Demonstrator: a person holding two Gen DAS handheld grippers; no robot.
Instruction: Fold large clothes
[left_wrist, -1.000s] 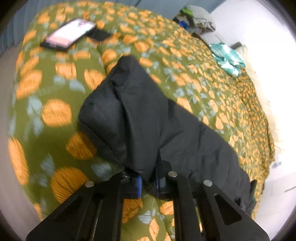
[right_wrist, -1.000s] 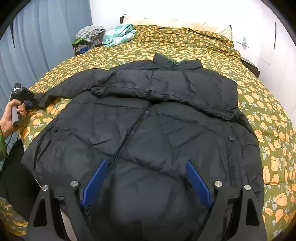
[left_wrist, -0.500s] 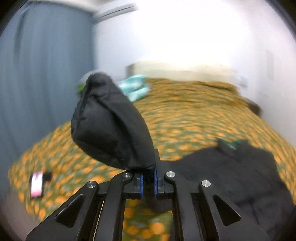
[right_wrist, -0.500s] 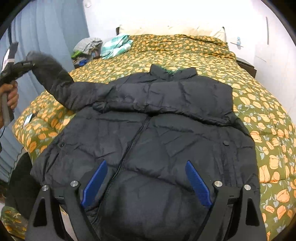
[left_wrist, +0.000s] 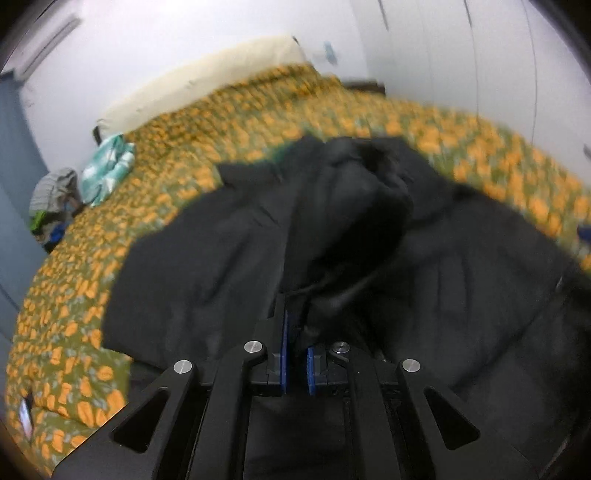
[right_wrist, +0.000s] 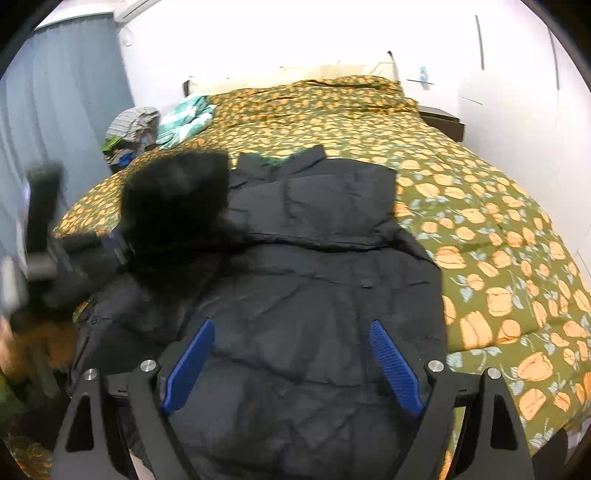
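A large black puffer jacket lies front up on the bed, collar toward the headboard. My left gripper is shut on the end of the jacket's left sleeve and holds it raised over the jacket body. In the right wrist view the lifted sleeve is a blurred dark mass at the left, with the left gripper behind it. My right gripper is open and empty above the jacket's hem.
The bed has a green cover with orange flowers. A teal checked cloth and a pile of clothes lie at its far left. A blue curtain hangs left. A dark nightstand stands far right. A phone lies on the cover.
My left gripper has lifted the sleeve off the bed's left side and swung it right, over the jacket body. The right gripper stays open above the hem.
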